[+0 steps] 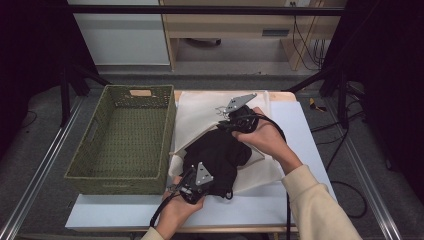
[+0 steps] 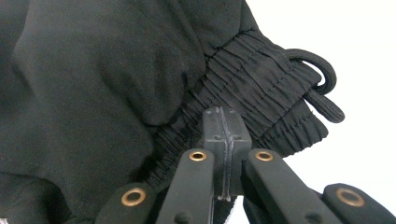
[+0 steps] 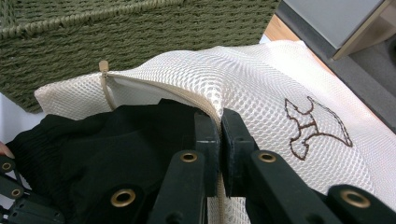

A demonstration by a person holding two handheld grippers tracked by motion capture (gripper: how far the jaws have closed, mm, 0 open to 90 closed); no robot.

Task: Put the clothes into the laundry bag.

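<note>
1. We had the left gripper (image 2: 223, 122) pinching the waistband of the black shorts (image 1: 216, 155), which lay half inside the mesh bag (image 3: 261, 79) beside the basket (image 1: 125, 140).
2. The right gripper (image 3: 219, 123) was clamped on the bag's zipper edge; we judged it best to lift that edge and feed the shorts deeper.

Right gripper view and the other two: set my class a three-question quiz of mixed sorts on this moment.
1. True or false: the right gripper is shut on the zipper edge of the mesh laundry bag.
2. The left gripper pinches which part of the black garment? A) elastic waistband B) drawcord C) a pocket
3. Fill in: the green woven basket stands to the ___ of the bag in the high view.

Key: 1 true; 2 A; 3 left.
</note>
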